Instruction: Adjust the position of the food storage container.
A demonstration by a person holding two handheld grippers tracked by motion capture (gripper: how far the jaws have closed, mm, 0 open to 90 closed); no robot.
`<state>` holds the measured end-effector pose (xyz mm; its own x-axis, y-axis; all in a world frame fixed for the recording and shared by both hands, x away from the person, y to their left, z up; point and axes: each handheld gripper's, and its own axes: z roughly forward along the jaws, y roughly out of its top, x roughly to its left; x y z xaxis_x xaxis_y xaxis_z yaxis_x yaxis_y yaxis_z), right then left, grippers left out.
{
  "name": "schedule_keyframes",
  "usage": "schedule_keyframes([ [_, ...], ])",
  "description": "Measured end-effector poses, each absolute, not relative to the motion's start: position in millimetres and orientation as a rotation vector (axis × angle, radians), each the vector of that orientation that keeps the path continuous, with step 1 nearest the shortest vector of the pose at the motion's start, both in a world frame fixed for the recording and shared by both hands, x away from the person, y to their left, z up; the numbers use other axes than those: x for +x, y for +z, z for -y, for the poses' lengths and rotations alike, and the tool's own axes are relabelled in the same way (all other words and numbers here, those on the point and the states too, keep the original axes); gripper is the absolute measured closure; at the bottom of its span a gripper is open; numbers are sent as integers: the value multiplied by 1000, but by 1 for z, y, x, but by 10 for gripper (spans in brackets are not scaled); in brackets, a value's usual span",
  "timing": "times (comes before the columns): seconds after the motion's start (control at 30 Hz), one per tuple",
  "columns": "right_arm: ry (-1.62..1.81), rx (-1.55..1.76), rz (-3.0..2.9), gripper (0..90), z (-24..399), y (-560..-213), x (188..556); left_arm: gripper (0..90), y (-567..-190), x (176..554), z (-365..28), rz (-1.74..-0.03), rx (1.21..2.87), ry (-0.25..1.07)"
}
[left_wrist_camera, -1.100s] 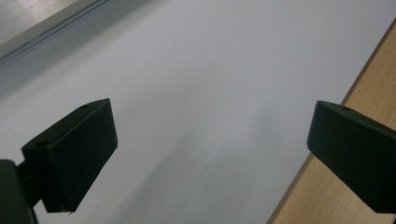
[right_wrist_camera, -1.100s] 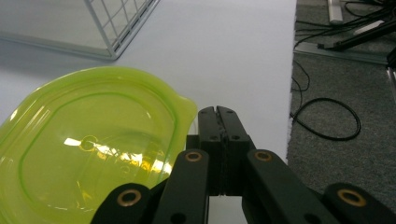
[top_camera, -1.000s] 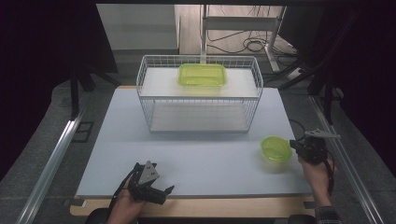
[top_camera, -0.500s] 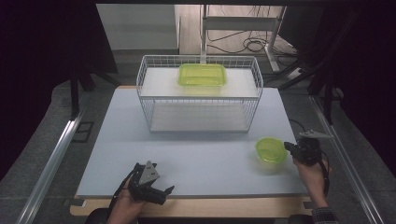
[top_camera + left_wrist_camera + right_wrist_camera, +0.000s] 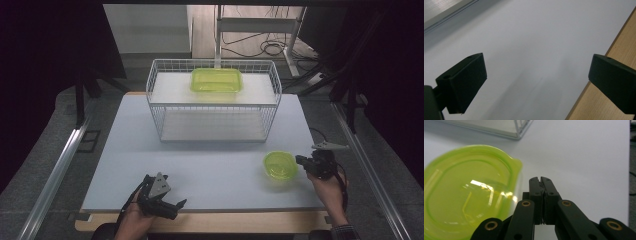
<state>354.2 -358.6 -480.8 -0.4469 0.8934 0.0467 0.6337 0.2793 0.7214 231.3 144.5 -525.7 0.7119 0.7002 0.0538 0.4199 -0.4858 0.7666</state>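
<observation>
A round translucent green container [image 5: 280,165] sits on the white board [image 5: 210,160] at the right. My right gripper [image 5: 301,160] is just to its right, shut, tips at the container's rim. In the right gripper view the container [image 5: 466,192] lies left of the gripper [image 5: 540,179], whose jaws are pressed together with nothing between them, beside the container's corner tab. My left gripper [image 5: 173,206] rests near the board's front edge, open. Its wide-apart jaws [image 5: 536,67] frame bare board.
A white wire basket [image 5: 212,107] stands at the back centre of the board, with a rectangular green container [image 5: 216,80] on its upper shelf. The wooden table edge [image 5: 599,105] runs along the front. Metal rails flank both sides.
My right gripper has moved a little to the left, and the round green container has slid left with it. The left gripper has stayed put.
</observation>
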Motion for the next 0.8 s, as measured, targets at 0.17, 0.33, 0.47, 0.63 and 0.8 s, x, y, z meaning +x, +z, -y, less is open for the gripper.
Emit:
schedule_keyframes([
  [0.17,958,1402,-2217,888,363,-485,350,18,-526,231,-144,-849,2150,468],
  [0.33,957,1385,-2326,888,355,-494,344,18,-526,232,-144,-850,2154,467],
  [0.47,966,1376,-2357,888,350,-497,342,19,-526,232,-144,-852,2154,467],
  [0.63,997,1356,-2390,888,342,-498,342,19,-527,232,-144,-851,2155,466],
  [0.8,1013,1339,-2413,888,334,-499,342,19,-527,232,-144,-851,2156,465],
])
